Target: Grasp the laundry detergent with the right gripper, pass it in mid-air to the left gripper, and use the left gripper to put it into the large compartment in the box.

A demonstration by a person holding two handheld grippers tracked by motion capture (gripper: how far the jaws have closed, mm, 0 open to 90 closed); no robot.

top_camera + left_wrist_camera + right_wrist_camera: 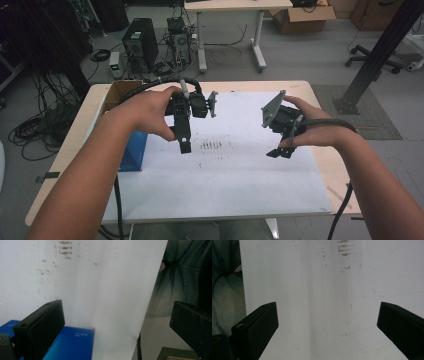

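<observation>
Now | left gripper [183, 142]: empty, jaws apart | right gripper [280, 151]: same | blue boxes [134, 152]: 1

Matt white sheet [240, 180], glossy blue box [134, 152]

Cardboard box [119, 90] at table edge, PC tower [140, 42], office chair [372, 59]

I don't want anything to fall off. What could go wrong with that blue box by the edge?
The blue box lies at the white sheet's left edge, right under the person's left forearm. A careless sweep might shove it toward the table edge. The left gripper hangs open above the sheet with its thick cable trailing over the cardboard box; that cable might snag there.
</observation>
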